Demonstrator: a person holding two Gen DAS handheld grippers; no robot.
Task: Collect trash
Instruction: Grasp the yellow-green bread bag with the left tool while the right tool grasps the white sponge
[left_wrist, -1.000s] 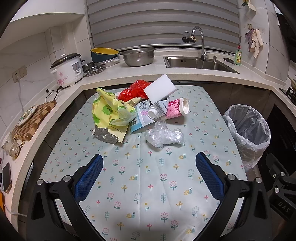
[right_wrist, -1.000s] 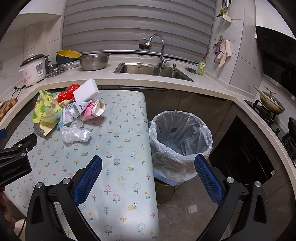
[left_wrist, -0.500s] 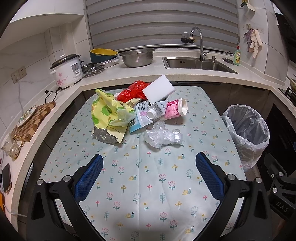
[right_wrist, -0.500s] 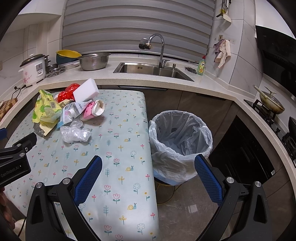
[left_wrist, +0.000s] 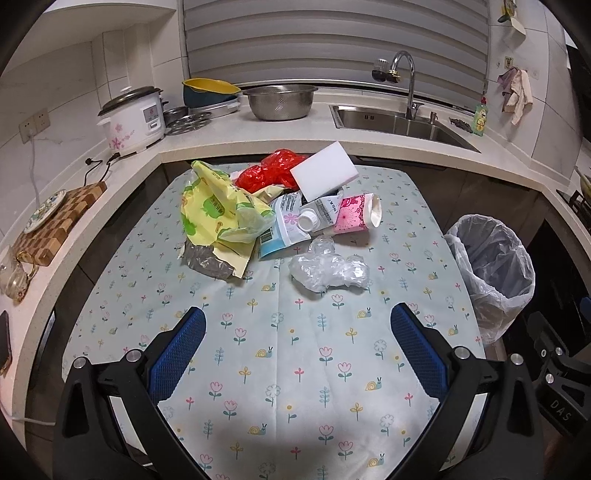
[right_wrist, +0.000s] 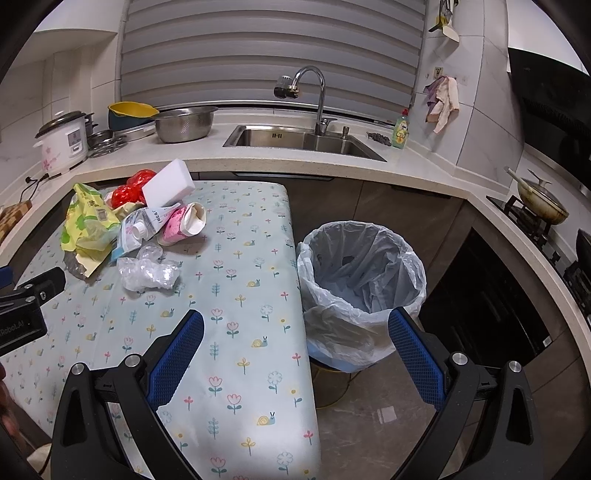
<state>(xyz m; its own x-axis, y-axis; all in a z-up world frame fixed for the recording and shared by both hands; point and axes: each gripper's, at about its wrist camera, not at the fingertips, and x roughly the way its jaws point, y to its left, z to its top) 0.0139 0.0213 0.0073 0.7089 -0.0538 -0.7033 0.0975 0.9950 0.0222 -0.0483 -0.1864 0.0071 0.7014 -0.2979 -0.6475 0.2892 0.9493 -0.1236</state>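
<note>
Hovering over the table (left_wrist: 295, 369), both tools gape empty; crumpled plastic (left_wrist: 328, 273) lies ahead.

Some things hide or get cut off

The red bag (left_wrist: 271, 172) is partly behind the white sponge (left_wrist: 324, 176) and the yellow bag (left_wrist: 214, 206). The grey wrapper (left_wrist: 207, 261) pokes out from under the yellow bag, so most of it is hidden. The words on the carton (left_wrist: 284, 225) are too small to read. The bottom of the bin (right_wrist: 360, 291) is hidden by its bag. On the left the phone (left_wrist: 4, 349) is cut off by the edge. The pan (right_wrist: 541, 205) is partly cut off too.
</note>
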